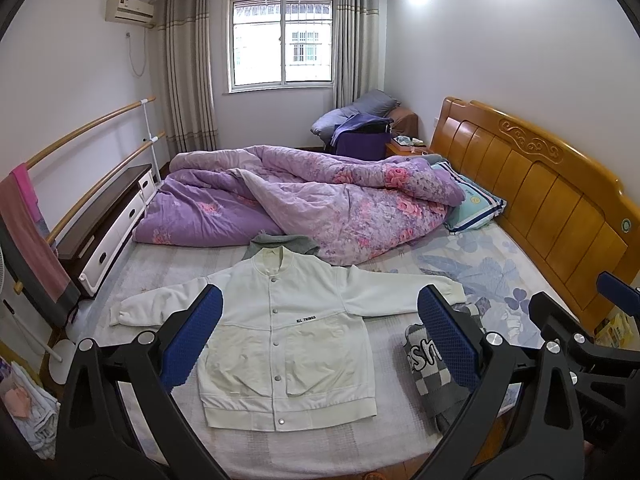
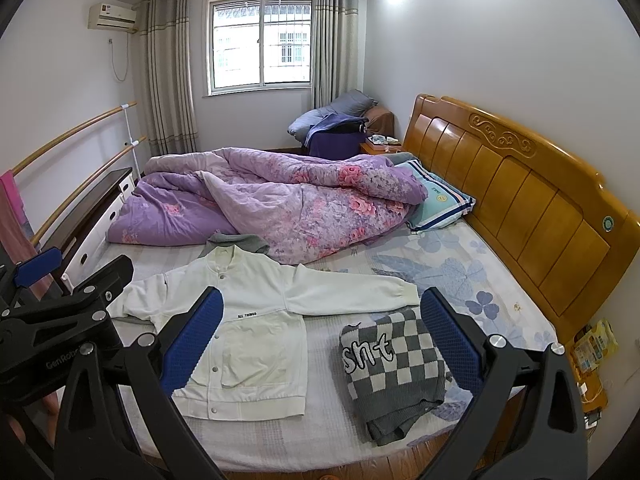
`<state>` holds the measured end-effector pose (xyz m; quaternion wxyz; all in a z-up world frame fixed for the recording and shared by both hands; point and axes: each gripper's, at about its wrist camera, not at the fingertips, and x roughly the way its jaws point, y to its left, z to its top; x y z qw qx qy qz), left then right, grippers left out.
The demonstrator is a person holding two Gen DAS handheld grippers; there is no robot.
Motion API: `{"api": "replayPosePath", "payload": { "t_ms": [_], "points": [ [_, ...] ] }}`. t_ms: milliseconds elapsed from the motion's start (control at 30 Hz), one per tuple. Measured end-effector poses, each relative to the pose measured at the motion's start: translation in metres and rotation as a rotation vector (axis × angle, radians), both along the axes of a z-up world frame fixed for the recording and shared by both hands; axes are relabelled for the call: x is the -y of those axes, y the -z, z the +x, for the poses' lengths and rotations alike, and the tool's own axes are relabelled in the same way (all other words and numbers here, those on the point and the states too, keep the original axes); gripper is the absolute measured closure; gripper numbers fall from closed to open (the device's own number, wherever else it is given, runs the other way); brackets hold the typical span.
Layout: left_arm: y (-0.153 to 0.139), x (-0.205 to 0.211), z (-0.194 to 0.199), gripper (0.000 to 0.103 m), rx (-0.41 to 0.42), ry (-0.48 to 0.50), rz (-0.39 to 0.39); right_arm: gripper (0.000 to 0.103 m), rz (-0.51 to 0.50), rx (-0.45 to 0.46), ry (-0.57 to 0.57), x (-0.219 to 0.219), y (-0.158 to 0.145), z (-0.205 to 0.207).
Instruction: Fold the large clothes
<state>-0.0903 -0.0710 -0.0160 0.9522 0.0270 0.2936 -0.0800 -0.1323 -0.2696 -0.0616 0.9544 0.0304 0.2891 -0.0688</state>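
A white snap-button jacket (image 1: pixel 288 340) lies flat, face up, on the bed with both sleeves spread out; it also shows in the right wrist view (image 2: pixel 248 332). My left gripper (image 1: pixel 320 336) is open and empty, held above the near bed edge over the jacket. My right gripper (image 2: pixel 322 340) is open and empty, held over the gap between the jacket and a folded grey checkered sweater (image 2: pixel 396 368). The sweater lies to the right of the jacket and shows partly behind my finger in the left wrist view (image 1: pixel 430 364). A grey garment (image 1: pixel 286 242) peeks out behind the jacket's collar.
A crumpled purple floral quilt (image 1: pixel 304 196) fills the far half of the bed. A pillow (image 1: pixel 472 204) lies by the wooden headboard (image 1: pixel 540 184). A low drawer cabinet (image 1: pixel 108 220) and wooden rails (image 1: pixel 80 152) stand on the left. A yellow packet (image 2: pixel 592 344) sits by the bed's right corner.
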Motion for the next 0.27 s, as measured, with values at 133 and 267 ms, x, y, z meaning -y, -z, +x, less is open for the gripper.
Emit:
{"api": "replayPosePath", "payload": {
  "t_ms": [133, 267],
  "points": [
    [-0.0008, -0.0016, -0.001, 0.005, -0.005, 0.004, -0.001, 0.008, -0.002, 0.0, 0.002, 0.0002, -0.0002, -0.0006],
    [-0.0004, -0.003, -0.0025, 0.005, -0.006, 0.007, 0.004, 0.008, -0.002, -0.001, 0.003, -0.0006, -0.0006, -0.0008]
  ]
}}
